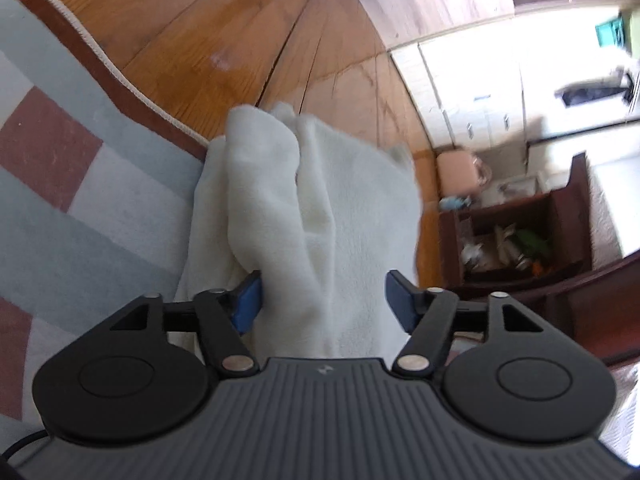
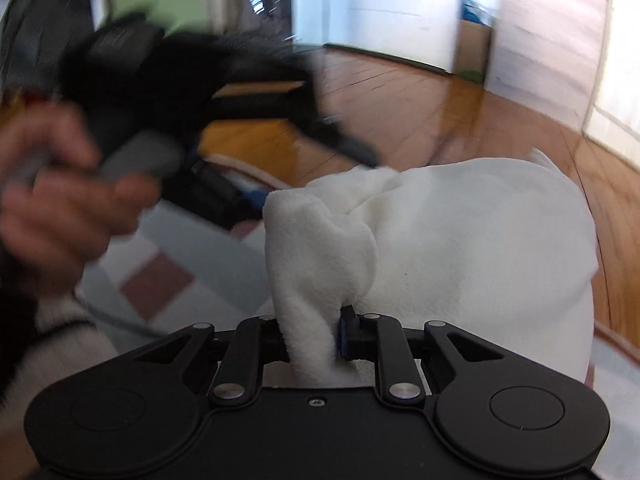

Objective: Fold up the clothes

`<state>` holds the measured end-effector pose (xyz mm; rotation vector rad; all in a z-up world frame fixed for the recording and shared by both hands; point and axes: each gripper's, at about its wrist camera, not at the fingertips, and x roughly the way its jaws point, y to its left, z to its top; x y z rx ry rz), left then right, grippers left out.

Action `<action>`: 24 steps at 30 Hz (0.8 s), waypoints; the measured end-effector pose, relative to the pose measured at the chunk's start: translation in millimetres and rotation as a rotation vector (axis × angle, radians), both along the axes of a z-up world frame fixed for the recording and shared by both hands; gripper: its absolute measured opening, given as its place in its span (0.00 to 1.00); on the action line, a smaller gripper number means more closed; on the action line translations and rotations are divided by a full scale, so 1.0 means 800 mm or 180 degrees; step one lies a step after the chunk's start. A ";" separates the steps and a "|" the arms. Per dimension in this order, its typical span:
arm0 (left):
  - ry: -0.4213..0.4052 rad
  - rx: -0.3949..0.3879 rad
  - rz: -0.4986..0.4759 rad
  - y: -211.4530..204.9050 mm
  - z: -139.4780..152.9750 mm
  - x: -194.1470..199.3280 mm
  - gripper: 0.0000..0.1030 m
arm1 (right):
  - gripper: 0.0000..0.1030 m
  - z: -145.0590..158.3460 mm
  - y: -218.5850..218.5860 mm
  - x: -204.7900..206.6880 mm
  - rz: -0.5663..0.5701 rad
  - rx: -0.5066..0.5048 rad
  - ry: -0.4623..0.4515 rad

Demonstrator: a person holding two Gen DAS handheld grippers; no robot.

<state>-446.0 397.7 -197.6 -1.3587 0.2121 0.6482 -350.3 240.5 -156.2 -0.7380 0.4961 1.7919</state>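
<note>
Left hand-held gripper (image 1: 324,300) stands with its blue pads spread wide, white cloth (image 1: 312,200) bunched loosely between them above the checked rug (image 1: 72,184) and wooden floor (image 1: 224,32). Right hand-held gripper (image 2: 316,336) is clamped on a fold of that cloth, which hangs over the rug; a blurred hand (image 2: 64,200) grips the other tool at left.

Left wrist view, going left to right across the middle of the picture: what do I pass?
Checked rug → white garment hanging between the open fingers of the left tool → dark wooden shelf unit with clutter inside. Wooden floor lies beyond them.
</note>
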 end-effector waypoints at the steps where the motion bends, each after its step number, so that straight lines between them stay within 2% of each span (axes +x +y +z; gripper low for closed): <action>1: 0.0151 0.0063 -0.0047 -0.002 0.002 0.008 0.72 | 0.22 -0.005 -0.003 -0.006 0.0056 0.0000 -0.0082; 2: 0.0331 0.0118 -0.0114 -0.004 0.003 0.018 0.75 | 0.23 -0.007 -0.003 -0.007 0.0063 -0.0009 -0.0105; 3: 0.0632 0.0140 -0.0270 -0.008 -0.002 0.031 0.76 | 0.26 -0.006 -0.001 -0.001 0.0007 -0.0030 -0.0047; 5: 0.1206 0.0192 -0.0557 -0.015 -0.011 0.058 0.72 | 0.31 0.001 -0.006 0.018 -0.0176 -0.0077 0.0246; 6: 0.1346 0.0275 -0.0582 -0.020 -0.013 0.066 0.62 | 0.33 0.009 -0.013 0.029 -0.0224 -0.0102 0.0404; 7: 0.1453 0.0385 -0.0598 -0.024 -0.009 0.073 0.56 | 0.33 0.016 -0.022 0.041 -0.0266 -0.0119 0.0525; 9: 0.1693 0.0656 -0.0626 -0.031 0.002 0.085 0.43 | 0.45 0.026 -0.051 0.066 -0.0321 -0.0101 0.0552; 10: 0.1768 0.0742 -0.0631 -0.034 0.007 0.089 0.41 | 0.48 0.031 -0.066 0.079 -0.0367 -0.0087 0.0515; 13: 0.1835 0.0797 -0.0616 -0.039 0.013 0.094 0.38 | 0.51 0.033 -0.111 0.115 -0.0675 -0.0021 0.0005; 16: 0.1862 0.0808 -0.0616 -0.038 0.013 0.097 0.38 | 0.51 0.009 -0.130 0.147 -0.1077 -0.0300 0.0077; 19: 0.1843 0.0792 -0.0614 -0.038 0.012 0.096 0.38 | 0.51 -0.017 -0.138 0.161 -0.1274 -0.0401 0.0370; 20: 0.1821 0.0775 -0.0606 -0.036 0.011 0.093 0.38 | 0.53 -0.022 -0.128 0.161 -0.1358 -0.0385 0.0381; 22: 0.1790 0.0753 -0.0608 -0.035 0.009 0.088 0.38 | 0.64 -0.032 -0.108 0.160 -0.1528 -0.0353 0.0404; 24: 0.1780 0.0747 -0.0625 -0.035 0.008 0.085 0.38 | 0.66 -0.042 -0.087 0.159 -0.1697 -0.0321 0.0427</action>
